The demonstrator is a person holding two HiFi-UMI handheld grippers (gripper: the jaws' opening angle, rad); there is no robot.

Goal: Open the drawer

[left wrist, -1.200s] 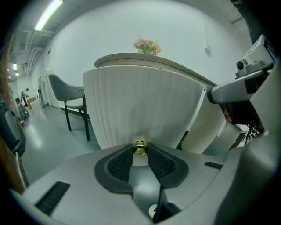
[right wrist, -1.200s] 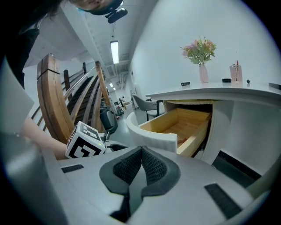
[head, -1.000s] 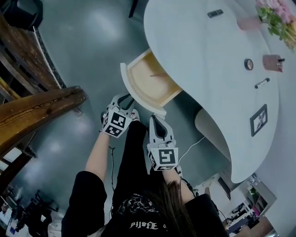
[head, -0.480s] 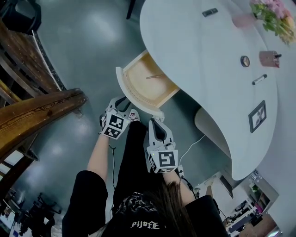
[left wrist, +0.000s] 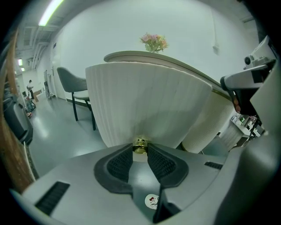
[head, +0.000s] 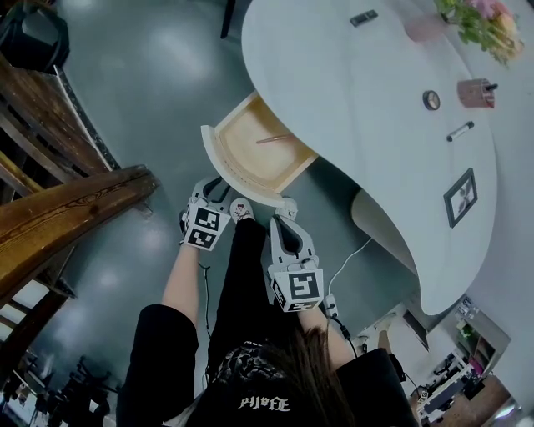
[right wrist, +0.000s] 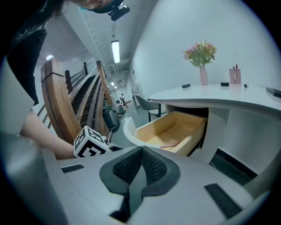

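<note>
The wooden drawer [head: 260, 152] stands pulled out from under the white oval table [head: 367, 108]. Its curved, ribbed white front [left wrist: 145, 103] fills the left gripper view. My left gripper [left wrist: 140, 151] is shut on the small brass knob [left wrist: 140, 145] at the middle of that front; in the head view the left gripper [head: 215, 188] sits at the front's near edge. My right gripper [right wrist: 142, 152] is shut with nothing in it and hangs a little short of the drawer's right corner, right gripper [head: 284, 218]. A thin pencil-like stick [right wrist: 169, 144] lies inside the drawer [right wrist: 173, 130].
On the table top are a vase of flowers [head: 470, 21], a pen cup [head: 471, 92], a small round object [head: 430, 100], a pen [head: 460, 131] and a framed picture [head: 460, 198]. A wooden stair rail [head: 67, 208] runs along the left. A cable [head: 346, 267] trails over the floor.
The head view has shifted slightly, so the table and drawer sit a bit further left and up. Both grippers keep their grip state, and the drawer stays about as far out.
</note>
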